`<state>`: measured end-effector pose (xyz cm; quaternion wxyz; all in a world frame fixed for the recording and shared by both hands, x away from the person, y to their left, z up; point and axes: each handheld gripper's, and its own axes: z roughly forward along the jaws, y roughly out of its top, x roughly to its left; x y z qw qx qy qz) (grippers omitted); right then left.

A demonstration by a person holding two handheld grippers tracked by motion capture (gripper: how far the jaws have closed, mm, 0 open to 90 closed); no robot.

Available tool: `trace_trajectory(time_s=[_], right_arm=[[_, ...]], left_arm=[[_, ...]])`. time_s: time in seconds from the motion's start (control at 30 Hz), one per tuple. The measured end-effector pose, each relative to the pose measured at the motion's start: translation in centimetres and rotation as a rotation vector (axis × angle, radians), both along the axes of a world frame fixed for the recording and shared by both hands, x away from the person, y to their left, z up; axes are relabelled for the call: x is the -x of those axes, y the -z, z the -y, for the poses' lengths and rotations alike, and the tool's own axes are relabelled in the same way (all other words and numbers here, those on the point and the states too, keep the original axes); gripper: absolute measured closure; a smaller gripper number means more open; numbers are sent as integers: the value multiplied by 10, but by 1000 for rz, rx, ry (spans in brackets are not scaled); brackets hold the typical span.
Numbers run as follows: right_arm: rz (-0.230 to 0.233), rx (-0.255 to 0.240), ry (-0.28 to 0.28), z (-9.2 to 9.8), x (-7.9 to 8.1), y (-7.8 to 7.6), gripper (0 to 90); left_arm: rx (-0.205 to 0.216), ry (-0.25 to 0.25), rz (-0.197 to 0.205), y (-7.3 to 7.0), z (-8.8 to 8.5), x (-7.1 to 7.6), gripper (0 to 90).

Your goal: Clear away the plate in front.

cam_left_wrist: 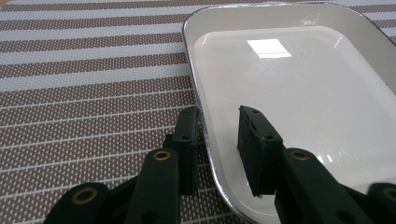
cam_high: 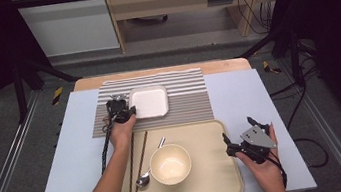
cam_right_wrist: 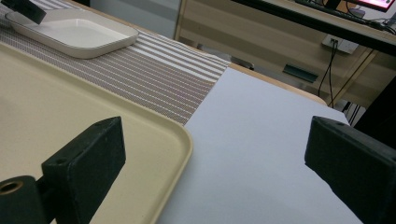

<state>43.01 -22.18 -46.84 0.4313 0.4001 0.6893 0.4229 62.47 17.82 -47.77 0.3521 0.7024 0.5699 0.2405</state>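
A white square dish (cam_high: 149, 101) (cam_left_wrist: 299, 93) lies on a brown striped placemat (cam_high: 189, 98) (cam_left_wrist: 93, 93). My left gripper (cam_high: 130, 112) (cam_left_wrist: 219, 135) is at the dish's near left corner. Its jaws straddle the rim, one outside over the mat and one inside the dish, with a gap still showing beside the rim. My right gripper (cam_high: 238, 129) (cam_right_wrist: 215, 154) stands wide open above the right edge of the beige tray (cam_high: 209, 136) (cam_right_wrist: 182, 140), with nothing between its jaws. In the right gripper view the dish (cam_right_wrist: 74, 32) sits far off at the upper left.
On the tray sit a cream bowl (cam_high: 170, 164), a metal spoon (cam_high: 144, 178) left of it and a pair of dark chopsticks (cam_high: 135, 166). A pale blue mat (cam_high: 239, 96) (cam_right_wrist: 261, 140) covers the table. Black frame posts stand at both sides.
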Motion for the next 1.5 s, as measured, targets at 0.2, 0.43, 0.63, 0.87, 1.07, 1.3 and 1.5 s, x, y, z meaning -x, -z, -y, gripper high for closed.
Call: trace_trajectory(time_s=[0.2, 0.43, 0.63, 0.87, 1.07, 1.3, 1.5], right_arm=[[-1, 1, -2, 0, 0, 0, 54], [1, 0, -1, 1, 0, 0, 54], [0, -1, 1, 1, 0, 0, 54], [-5, 0, -1, 2, -1, 0, 54], [-5, 0, -2, 2, -1, 1, 54], [-5, 0, -1, 2, -1, 1, 54], [-6, -1, 0, 2, -1, 1, 54]], left_arm=[[-5, -8, -9, 0, 1, -2, 696], [-7, -12, -14, 0, 1, -3, 710], [-10, -32, -26, -1, 1, -4, 757], [21, -45, -39, -2, -2, -6, 802], [28, -33, -44, -2, -3, -7, 788], [18, -31, -42, -2, -2, -7, 785], [15, -42, -52, -3, -3, -7, 816]])
